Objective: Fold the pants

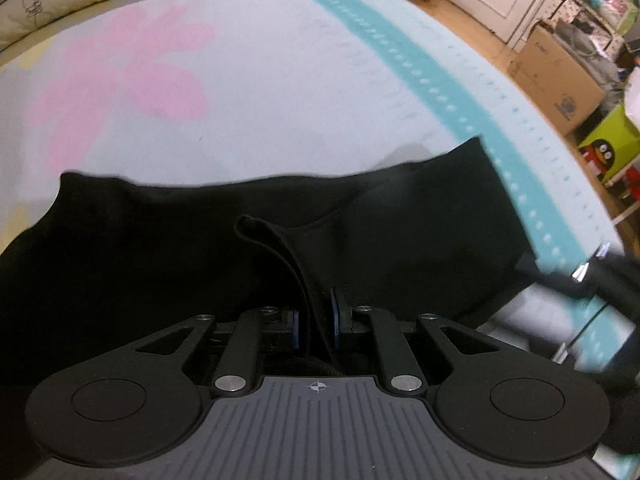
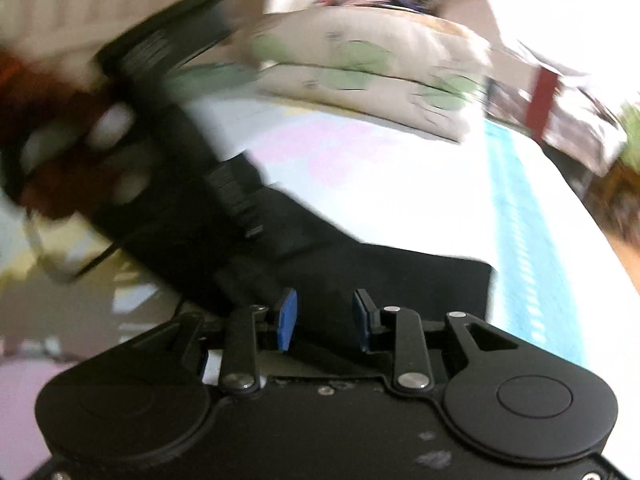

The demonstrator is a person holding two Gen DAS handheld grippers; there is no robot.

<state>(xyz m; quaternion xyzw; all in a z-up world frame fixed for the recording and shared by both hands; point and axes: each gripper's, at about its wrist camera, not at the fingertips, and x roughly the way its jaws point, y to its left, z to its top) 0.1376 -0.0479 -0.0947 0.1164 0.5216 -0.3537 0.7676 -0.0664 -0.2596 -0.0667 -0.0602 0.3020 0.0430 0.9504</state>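
Observation:
Black pants point(image 1: 160, 240) lie spread across the bed sheet point(image 1: 260, 100), reaching the teal stripe at the right. My left gripper point(image 1: 316, 320) is shut on a raised fold of the pants' near edge, pinched between its blue pads. In the blurred right wrist view the pants point(image 2: 400, 280) lie just ahead of my right gripper point(image 2: 324, 318), whose blue pads stand apart with nothing between them. The left gripper's body point(image 2: 180, 152) and the hand holding it show at the left of that view.
The sheet is white with a pink flower print point(image 1: 132, 76) and a teal stripe point(image 1: 400, 52) near the bed edge. Pillows point(image 2: 360, 72) lie at the head. Cardboard boxes point(image 1: 560, 76) stand on the floor beyond.

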